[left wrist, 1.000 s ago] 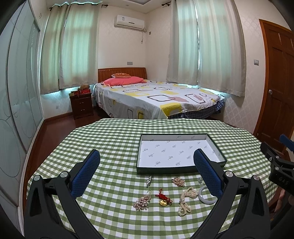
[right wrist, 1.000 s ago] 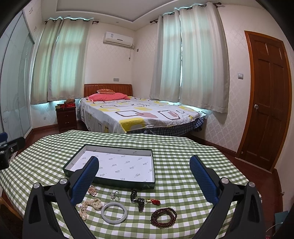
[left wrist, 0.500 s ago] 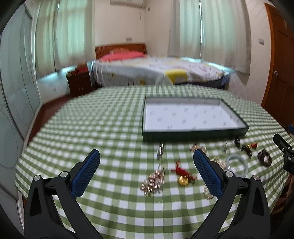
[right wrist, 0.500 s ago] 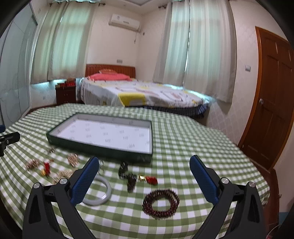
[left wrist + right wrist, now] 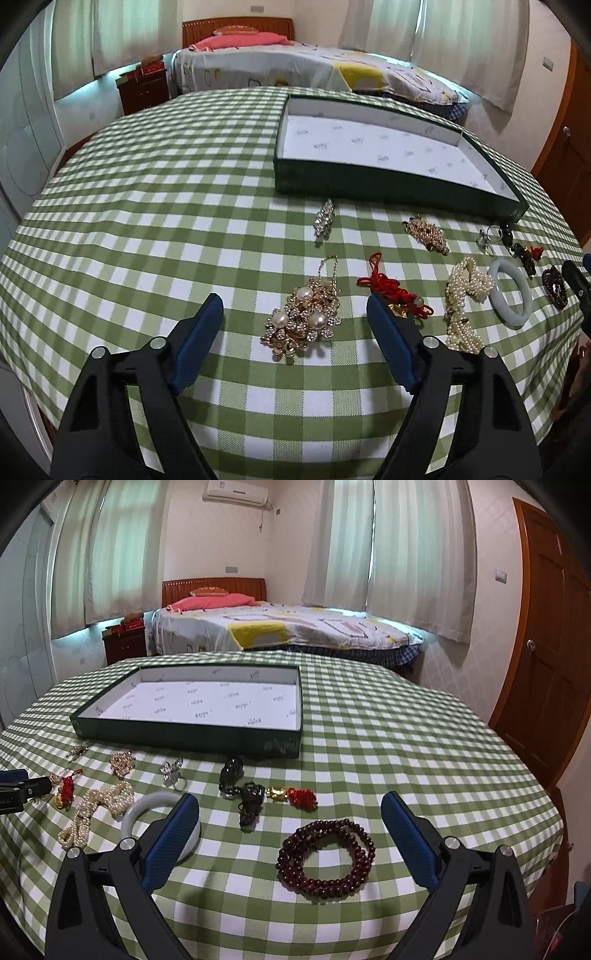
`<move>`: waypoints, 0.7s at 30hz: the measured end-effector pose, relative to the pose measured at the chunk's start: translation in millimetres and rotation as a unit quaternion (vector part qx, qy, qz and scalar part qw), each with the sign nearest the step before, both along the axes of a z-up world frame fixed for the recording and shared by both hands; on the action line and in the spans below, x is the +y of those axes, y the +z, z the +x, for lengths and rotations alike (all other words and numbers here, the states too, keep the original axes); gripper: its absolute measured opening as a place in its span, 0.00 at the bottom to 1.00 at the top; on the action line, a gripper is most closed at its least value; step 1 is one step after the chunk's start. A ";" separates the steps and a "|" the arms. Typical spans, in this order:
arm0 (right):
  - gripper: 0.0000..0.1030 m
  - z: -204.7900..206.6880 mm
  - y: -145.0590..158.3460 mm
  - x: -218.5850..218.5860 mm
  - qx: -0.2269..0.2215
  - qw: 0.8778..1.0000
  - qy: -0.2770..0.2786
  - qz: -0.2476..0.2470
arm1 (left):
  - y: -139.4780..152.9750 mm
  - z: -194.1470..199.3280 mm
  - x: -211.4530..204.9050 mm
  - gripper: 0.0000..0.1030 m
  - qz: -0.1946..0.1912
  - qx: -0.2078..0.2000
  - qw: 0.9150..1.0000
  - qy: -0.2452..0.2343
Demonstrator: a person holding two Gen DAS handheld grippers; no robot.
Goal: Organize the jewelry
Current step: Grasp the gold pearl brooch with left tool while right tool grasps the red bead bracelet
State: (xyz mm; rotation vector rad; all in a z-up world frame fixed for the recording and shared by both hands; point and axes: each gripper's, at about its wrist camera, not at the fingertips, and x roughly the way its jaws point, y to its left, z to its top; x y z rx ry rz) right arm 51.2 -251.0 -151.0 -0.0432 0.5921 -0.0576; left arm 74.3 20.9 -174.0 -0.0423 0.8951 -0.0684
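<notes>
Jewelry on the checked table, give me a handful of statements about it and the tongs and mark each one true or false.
1. The green tray has jewelry in it. False: only its printed white lining shows; every piece lies on the tablecloth.
2. The dark red bead bracelet lies between the right tongs' fingers. True; they do not touch it.
3. The left tongs grip the pearl and gold brooch. False: the jaws have just been closing, but the brooch lies free between them.
4. The white bangle lies beside the pearl strand. True.
5. The red knot charm is inside the tray. False: it lies on the cloth.
</notes>
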 end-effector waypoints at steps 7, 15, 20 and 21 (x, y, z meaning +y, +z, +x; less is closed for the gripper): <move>0.94 4.0 -4.4 -2.8 0.008 1.000 -0.002 0.007 | 0.4 -1.4 1.6 0.46 0.012 -0.004 1.000 0.011; 0.94 5.3 -6.6 -8.9 0.011 1.000 -0.012 0.016 | 2.1 -2.4 0.0 0.34 0.005 -0.009 1.000 -0.009; 0.94 5.9 -7.0 -13.9 0.012 0.999 -0.023 0.024 | 3.8 -1.3 -0.7 0.31 0.001 -0.012 1.000 -0.010; 0.94 6.0 -7.3 -15.0 0.012 0.999 -0.025 0.024 | 5.3 -1.7 -0.6 0.29 0.002 -0.016 1.000 -0.009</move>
